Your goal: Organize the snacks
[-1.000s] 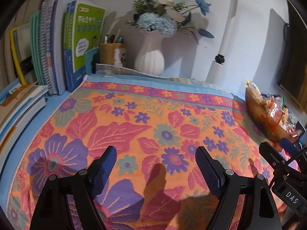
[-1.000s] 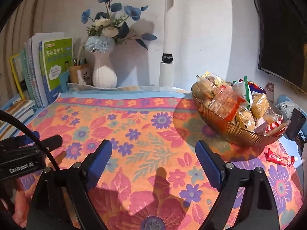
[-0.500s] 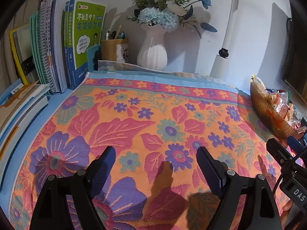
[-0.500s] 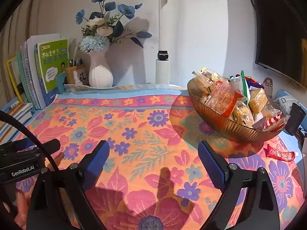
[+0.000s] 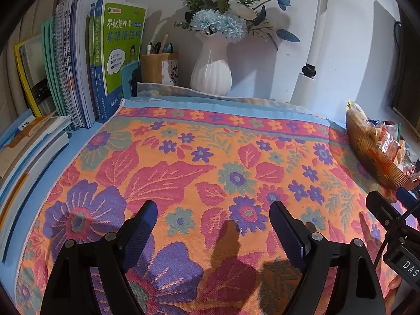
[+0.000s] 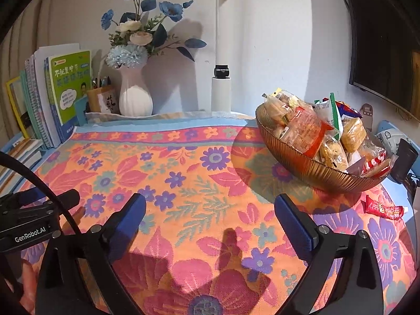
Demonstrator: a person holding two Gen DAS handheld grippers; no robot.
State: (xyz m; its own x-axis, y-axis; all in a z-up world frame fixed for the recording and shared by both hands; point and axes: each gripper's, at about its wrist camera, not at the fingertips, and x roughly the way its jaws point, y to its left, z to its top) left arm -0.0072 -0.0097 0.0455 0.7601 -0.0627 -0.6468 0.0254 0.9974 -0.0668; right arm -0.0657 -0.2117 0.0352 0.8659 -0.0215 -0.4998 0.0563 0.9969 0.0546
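An amber ribbed bowl [image 6: 315, 168] heaped with wrapped snacks [image 6: 304, 128] stands at the right of the floral cloth; in the left wrist view the bowl [image 5: 367, 152] shows at the far right edge. One red snack packet [image 6: 384, 208] lies on the cloth just right of the bowl's foot. My right gripper [image 6: 210, 207] hovers over the cloth left of and nearer than the bowl, jaws opening with nothing between them. My left gripper [image 5: 212, 215] is open over the cloth's middle, empty.
Upright books [image 5: 78, 65] and a flat stack [image 5: 23, 152] line the left edge. A pen holder [image 5: 157, 68], a white vase of blue flowers [image 5: 211, 68] and a white lamp post [image 5: 309, 60] stand at the back. A dark monitor [image 6: 383, 39] hangs at right.
The right gripper's jaws have spread a little wider. Both views have tilted slightly, so the vase and the bowl sit a bit differently in frame; nothing on the cloth has moved.
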